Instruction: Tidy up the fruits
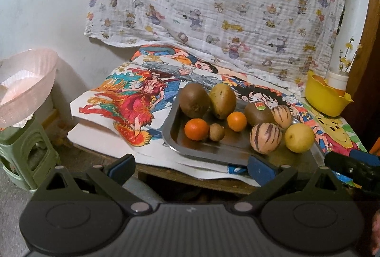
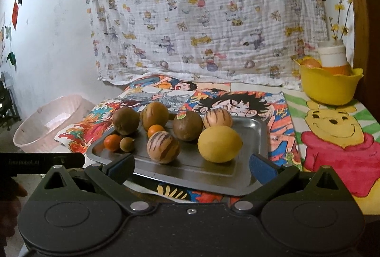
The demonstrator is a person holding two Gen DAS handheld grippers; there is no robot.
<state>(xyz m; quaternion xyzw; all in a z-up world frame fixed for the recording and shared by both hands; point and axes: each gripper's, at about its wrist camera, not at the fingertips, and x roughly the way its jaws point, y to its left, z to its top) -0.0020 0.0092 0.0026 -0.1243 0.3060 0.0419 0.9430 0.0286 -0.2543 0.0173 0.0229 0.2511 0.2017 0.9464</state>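
A crinkled printed cloth (image 2: 206, 17) fills the upper frame above the desk (image 2: 332, 138), which is covered in glossy cartoon posters. At left sits a ribbed pink basket (image 2: 47, 124); at upper right, a smooth yellow bowl (image 2: 330, 88). In the centre a shiny metal tray (image 2: 251, 138) holds fuzzy kiwis (image 2: 187, 125), striped melons (image 2: 163, 147), a lemon (image 2: 219, 144) and small oranges (image 2: 113, 142). Left tongs (image 1: 191, 168) and right tongs (image 2: 192, 165) gape wide, holding nothing, at the tray's near edge.

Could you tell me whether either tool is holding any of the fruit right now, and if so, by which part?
Nothing is held. The left tool and right tool are both open and short of the tray.
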